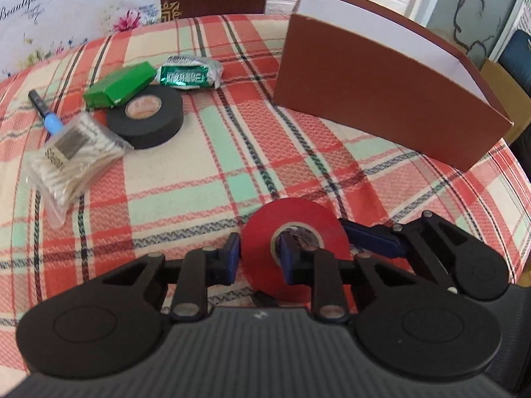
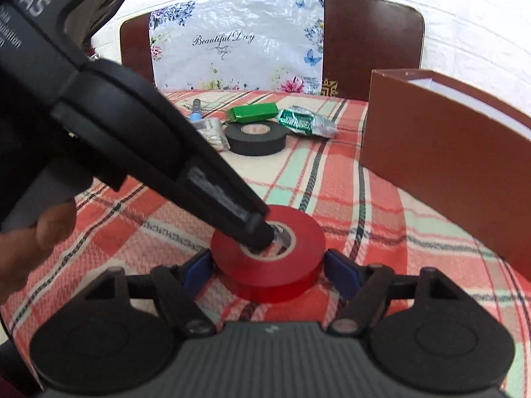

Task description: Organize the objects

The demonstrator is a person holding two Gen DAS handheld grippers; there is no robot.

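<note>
A round table under a red, cream and mint plaid woven cloth (image 1: pixel 205 172) fills both wrist views. A tall brown cardboard box with a white inside (image 1: pixel 381 99) stands open at its right side. At the far left lies a cluster: a flat black roll of tape (image 1: pixel 146 121), a clear bag of cotton swabs (image 1: pixel 71 162) touching it, a green rectangular packet (image 1: pixel 119 84), a green foil pack in clear wrap (image 1: pixel 189 74) and a dark marker with a blue cap (image 1: pixel 44 111). Near the front edge, well apart from the cluster, a red roll of tape (image 2: pixel 268 252) lies flat on the cloth. The left gripper (image 1: pixel 257 258) pinches the roll's wall, one blue pad outside and one inside the core. The right gripper (image 2: pixel 268 270) stands spread, its blue pads either side of the roll; whether they touch it is unclear.
</note>
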